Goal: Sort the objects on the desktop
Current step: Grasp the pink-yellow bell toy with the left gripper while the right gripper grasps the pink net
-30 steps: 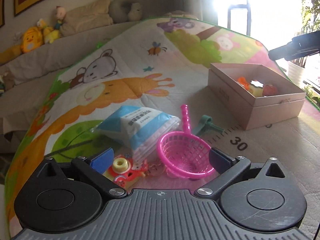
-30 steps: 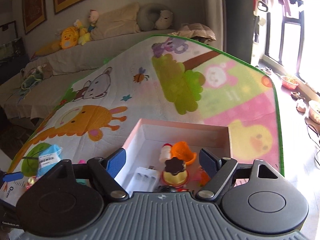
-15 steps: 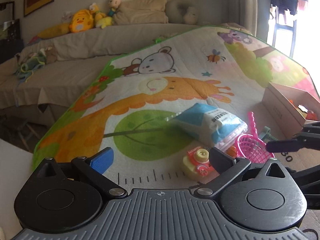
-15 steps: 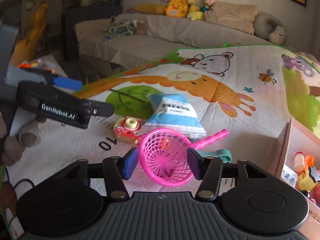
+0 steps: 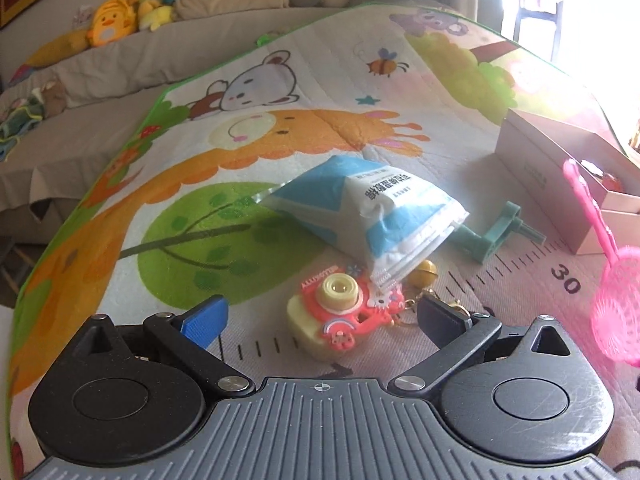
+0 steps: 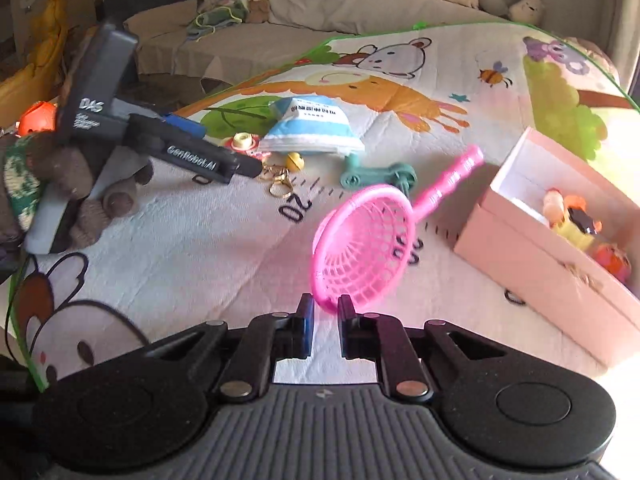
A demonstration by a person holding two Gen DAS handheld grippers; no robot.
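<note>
My right gripper (image 6: 323,312) has its jaws closing and pinches the rim of the pink toy strainer (image 6: 364,248), which hangs tilted above the mat. That strainer (image 5: 616,320) shows at the right edge of the left wrist view. My left gripper (image 5: 322,316) stands open just over the red and yellow toy camera (image 5: 340,312), touching nothing. A blue and white packet (image 5: 360,208) lies behind the camera, with a yellow bell keyring (image 5: 424,270) and a teal toy scooter (image 5: 496,232) beside it. The pink box (image 6: 540,248) on the right holds several small toys.
Everything lies on a cartoon play mat (image 6: 200,248) with a printed ruler. A gloved hand (image 6: 60,168) holds the left gripper (image 6: 224,148) at the mat's left. A grey sofa (image 5: 200,40) with plush toys runs along the back.
The right gripper swung from over the pink box to the strainer, closed on its rim and raised it. The left gripper shifted down toward the toy camera, still open.
</note>
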